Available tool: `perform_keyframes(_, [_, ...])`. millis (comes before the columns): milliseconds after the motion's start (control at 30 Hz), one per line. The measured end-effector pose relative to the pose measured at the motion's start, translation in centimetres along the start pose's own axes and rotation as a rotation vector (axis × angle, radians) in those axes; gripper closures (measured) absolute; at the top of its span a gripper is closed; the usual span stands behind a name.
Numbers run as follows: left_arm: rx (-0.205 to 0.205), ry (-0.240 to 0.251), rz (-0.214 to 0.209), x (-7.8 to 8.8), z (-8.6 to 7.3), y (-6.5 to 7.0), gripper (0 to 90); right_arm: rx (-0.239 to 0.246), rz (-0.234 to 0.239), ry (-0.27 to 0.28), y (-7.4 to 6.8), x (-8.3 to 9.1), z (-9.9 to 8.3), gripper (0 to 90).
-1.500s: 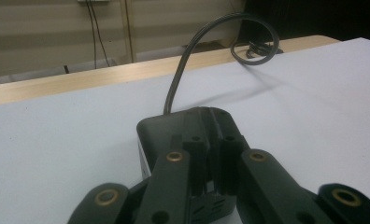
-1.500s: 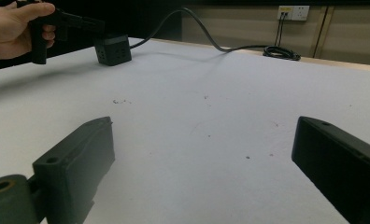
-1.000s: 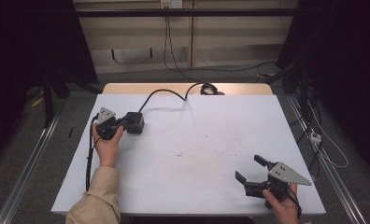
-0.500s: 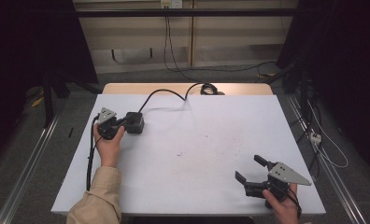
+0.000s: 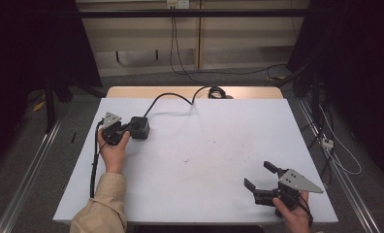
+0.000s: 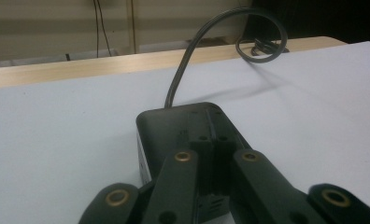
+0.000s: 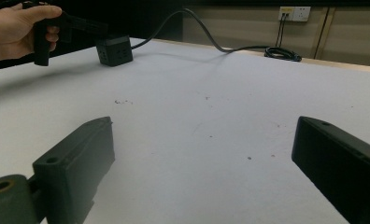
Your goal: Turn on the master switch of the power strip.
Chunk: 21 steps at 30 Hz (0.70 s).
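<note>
Nothing has shifted: your left gripper (image 5: 123, 130) stays pressed together against the power cube (image 5: 140, 127), right gripper (image 5: 261, 178) spread, idle.

A person's left arm wears a beige long sleeve (image 5: 102, 206) with a loose cuff, while the right hand (image 5: 293, 218) at the near right edge shows no sleeve. Each hand carries a black two-jaw gripper: the left gripper (image 5: 124, 130) and the right gripper (image 5: 262, 178) each bear a grey three-cornered plate dotted with small holes, and a black cable trails from the left one along the sleeve. Seen close, the black jaws are blocky and matte, joined by brass-coloured round pivot screws.
</note>
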<state>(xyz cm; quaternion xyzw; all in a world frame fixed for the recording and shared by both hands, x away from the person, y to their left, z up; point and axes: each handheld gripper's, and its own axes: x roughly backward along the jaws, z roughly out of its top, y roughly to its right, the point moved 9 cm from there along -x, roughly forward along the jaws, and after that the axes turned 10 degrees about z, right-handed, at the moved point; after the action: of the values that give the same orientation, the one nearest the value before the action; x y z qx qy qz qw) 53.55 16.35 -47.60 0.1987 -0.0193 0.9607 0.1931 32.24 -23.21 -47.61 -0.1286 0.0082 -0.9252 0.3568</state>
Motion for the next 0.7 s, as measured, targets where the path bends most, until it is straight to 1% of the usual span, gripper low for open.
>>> perform_keyframes(33, [0.006, 0.0, -0.002, -0.01, 0.01, 0.0, 90.0, -0.002, 0.0, 0.0, -0.01, 0.0, -0.01, 5.5])
perform_keyframes(200, [0.009, -0.008, 0.006, -0.03, -0.02, -0.01, 90.0, -0.002, 0.0, -0.001, -0.02, -0.01, -0.02, 5.5])
perform_keyframes(333, [0.02, -0.01, -0.006, -0.02, -0.05, -0.08, 90.0, -0.002, -0.001, -0.001, -0.02, 0.0, -0.02, 5.5])
perform_keyframes(400, [0.029, -0.014, -0.005, -0.03, -0.07, -0.1, 90.0, -0.002, -0.001, -0.001, -0.03, -0.01, -0.03, 5.5])
perform_keyframes(500, [0.022, -0.016, 0.003, -0.05, -0.05, -0.08, 90.0, -0.002, -0.001, -0.001, -0.03, 0.0, -0.02, 5.5])
perform_keyframes(600, [0.045, -0.02, -0.006, -0.07, -0.08, -0.12, 90.0, -0.002, -0.002, 0.0, -0.02, 0.01, -0.01, 5.5])
perform_keyframes(700, [0.04, -0.025, 0.0, -0.07, -0.09, -0.1, 90.0, -0.002, -0.003, 0.0, -0.02, 0.01, -0.01, 5.5])
